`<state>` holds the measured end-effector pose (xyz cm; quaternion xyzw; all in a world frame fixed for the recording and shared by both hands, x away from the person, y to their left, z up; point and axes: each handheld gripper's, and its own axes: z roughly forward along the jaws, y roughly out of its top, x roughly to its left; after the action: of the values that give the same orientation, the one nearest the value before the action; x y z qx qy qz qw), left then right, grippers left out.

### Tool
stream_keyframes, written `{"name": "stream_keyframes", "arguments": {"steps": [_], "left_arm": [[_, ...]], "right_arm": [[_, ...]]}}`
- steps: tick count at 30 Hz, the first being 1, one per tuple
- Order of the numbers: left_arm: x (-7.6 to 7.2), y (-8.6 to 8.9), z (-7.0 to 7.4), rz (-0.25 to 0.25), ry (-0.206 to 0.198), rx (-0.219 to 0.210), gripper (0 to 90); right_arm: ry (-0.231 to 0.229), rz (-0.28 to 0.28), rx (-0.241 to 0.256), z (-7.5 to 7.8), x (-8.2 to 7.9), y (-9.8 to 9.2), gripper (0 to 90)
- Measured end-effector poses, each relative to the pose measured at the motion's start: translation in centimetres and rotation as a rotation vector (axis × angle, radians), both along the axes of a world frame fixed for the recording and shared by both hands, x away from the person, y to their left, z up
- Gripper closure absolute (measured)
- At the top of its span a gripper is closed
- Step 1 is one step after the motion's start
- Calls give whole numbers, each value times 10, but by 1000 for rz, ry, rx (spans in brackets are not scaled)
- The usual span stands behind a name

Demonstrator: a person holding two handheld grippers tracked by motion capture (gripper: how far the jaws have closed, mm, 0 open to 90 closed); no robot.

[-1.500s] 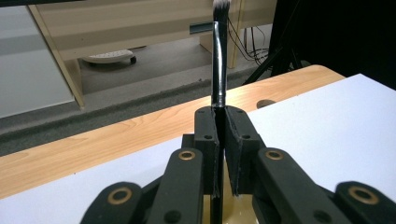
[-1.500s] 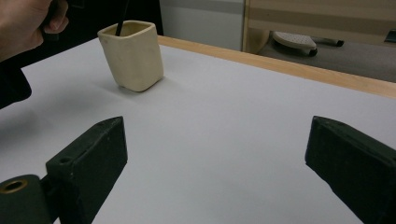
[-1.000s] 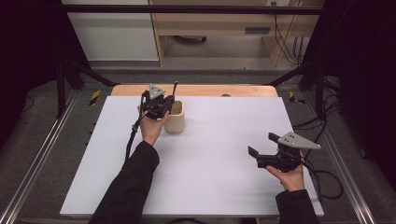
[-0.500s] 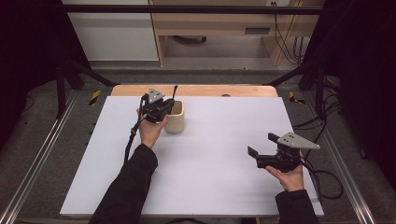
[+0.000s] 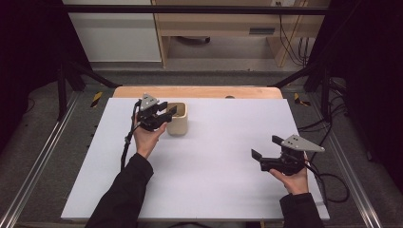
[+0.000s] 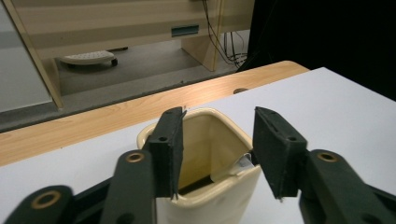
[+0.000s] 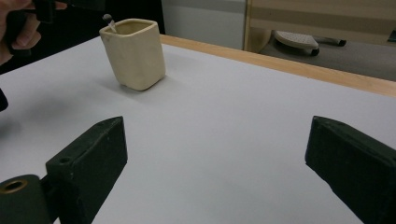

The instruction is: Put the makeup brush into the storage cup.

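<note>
Held in the person's left hand, the left gripper [image 5: 167,112] in the high view sits near the far left part of the white desk top [image 5: 223,171], its jaws parted and reaching over the near-left rim of a cream square-sided cup [image 5: 179,119]; a grey three-cornered plate tops it and its black cable hangs down beside the dark sleeve [image 5: 121,197]. That cup stands upright close to the desk's far edge, left of centre, just short of the bare wooden strip [image 5: 197,91] along that edge. Toward the near right corner the right gripper [image 5: 266,152] hovers in the person's right hand [image 5: 291,178], jaws wide apart with nothing between them, well apart from the cup. From the left gripper view, the left gripper [image 6: 217,149] has its two black jaws moderately open; one hangs over the cup's [image 6: 210,196] opening and the other lies outside the wall, gripping nothing that can be made out. Inside the cup lies a small pale scrap with a dark strip beneath it, too unclear to name. From the right gripper view, the right gripper [image 7: 215,154] stands spread wide over bare white surface, empty, while the cup [image 7: 134,53] stands upright farther off toward the wooden edge, with the left hand [image 7: 18,32] beside it at the frame's corner.
</note>
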<state>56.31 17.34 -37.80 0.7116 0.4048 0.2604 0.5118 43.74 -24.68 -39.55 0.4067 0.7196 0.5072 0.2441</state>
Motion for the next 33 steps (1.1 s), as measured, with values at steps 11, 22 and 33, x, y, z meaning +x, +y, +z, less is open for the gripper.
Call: {"name": "stream_keyframes", "arguments": {"steps": [11,22,33], "left_arm": [[-28,19,9,-75,-29,25,381],[-54,33,10,-117,-33,37,236],[-77,49,3,-132,-23,52,163]], "right_arm": [[-8,1,4,0,0,0,58],[-11,0,5,1,-1,-1,56],[-14,-4,5,1,-2,-2,55]]}}
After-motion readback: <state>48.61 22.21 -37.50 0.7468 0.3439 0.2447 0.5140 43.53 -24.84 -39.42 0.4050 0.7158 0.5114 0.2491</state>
